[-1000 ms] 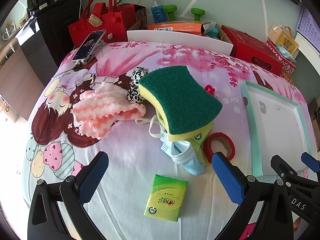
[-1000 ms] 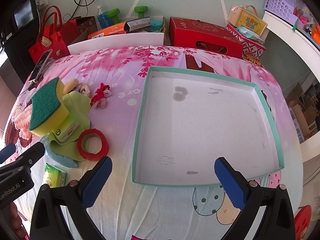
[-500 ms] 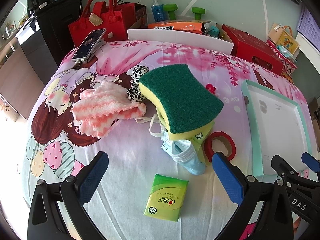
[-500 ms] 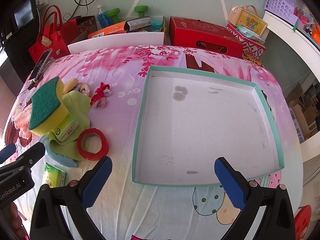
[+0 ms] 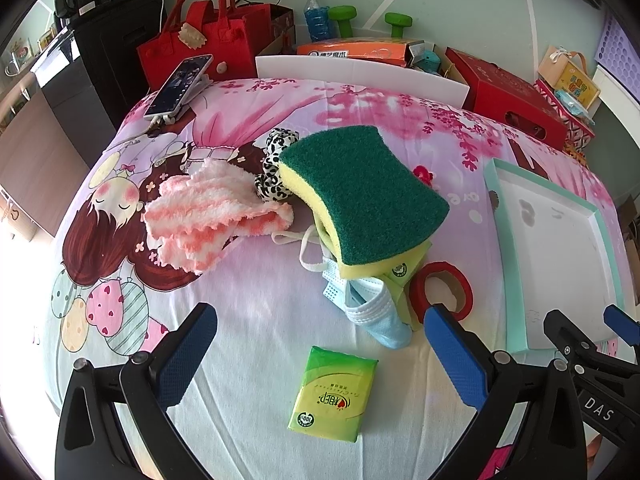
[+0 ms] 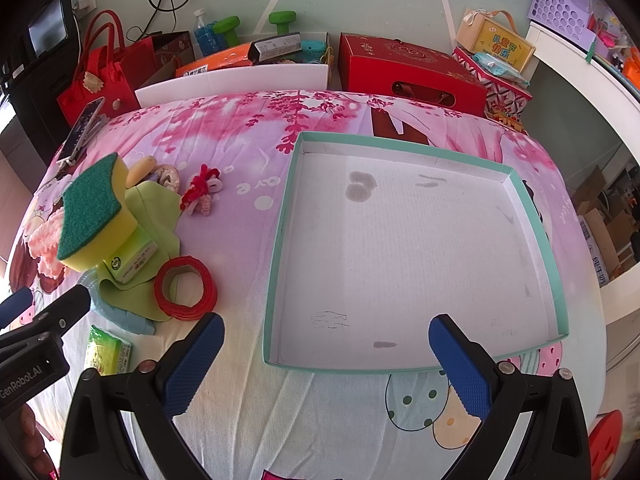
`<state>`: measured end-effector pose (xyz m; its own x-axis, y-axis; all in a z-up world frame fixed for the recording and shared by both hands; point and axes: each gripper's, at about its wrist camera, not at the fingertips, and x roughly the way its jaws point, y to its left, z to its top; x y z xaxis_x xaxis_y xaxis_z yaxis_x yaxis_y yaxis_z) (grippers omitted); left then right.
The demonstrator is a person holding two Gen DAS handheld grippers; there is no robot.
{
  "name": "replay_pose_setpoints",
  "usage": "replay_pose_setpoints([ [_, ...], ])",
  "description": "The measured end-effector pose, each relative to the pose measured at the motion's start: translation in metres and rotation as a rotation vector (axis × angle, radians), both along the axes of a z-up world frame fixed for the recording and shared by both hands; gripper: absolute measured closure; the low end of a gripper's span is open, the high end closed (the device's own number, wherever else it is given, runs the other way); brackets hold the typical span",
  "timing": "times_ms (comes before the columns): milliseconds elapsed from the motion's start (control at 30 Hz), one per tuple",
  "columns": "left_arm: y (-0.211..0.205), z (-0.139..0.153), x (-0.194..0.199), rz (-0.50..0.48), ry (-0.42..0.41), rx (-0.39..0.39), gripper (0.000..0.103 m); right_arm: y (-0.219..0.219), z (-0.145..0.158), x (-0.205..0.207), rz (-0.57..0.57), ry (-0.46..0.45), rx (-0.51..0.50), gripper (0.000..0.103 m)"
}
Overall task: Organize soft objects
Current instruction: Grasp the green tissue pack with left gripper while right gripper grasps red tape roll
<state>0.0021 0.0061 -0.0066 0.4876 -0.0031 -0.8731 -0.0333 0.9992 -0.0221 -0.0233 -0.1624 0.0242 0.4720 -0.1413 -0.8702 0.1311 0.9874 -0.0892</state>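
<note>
Fingers on both the left gripper (image 5: 320, 350) and right gripper (image 6: 326, 354) spread wide, holding nothing; sponge (image 5: 366, 194) at 12 o'clock, tray (image 6: 412, 256) at 12.

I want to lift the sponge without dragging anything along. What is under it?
The sponge leans on a green tissue pack, which lies on a light green cloth; a blue face mask pokes out below. Anything else underneath is covered.

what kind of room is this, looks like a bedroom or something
Probably a bedroom or a home storage room: a cartoon-print bedsheet covers the work surface, with gift boxes, a red felt handbag and green dumbbells behind it.
</note>
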Motion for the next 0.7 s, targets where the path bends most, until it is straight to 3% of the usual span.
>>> replay_pose_setpoints([
  [333,0.002,0.000,-0.001,0.000,0.016,-0.030,0.000,-0.004,-0.001,-0.002,-0.007,-0.001,0.002,0.000],
  [500,0.000,-0.006,-0.005,-0.011,0.039,0.005,0.000,-0.014,0.001,-0.003,-0.040,-0.011,0.007,0.000],
  [700,-0.008,-0.026,-0.012,-0.066,0.113,0.015,0.000,-0.021,-0.003,0.000,-0.065,-0.001,0.022,0.000],
])
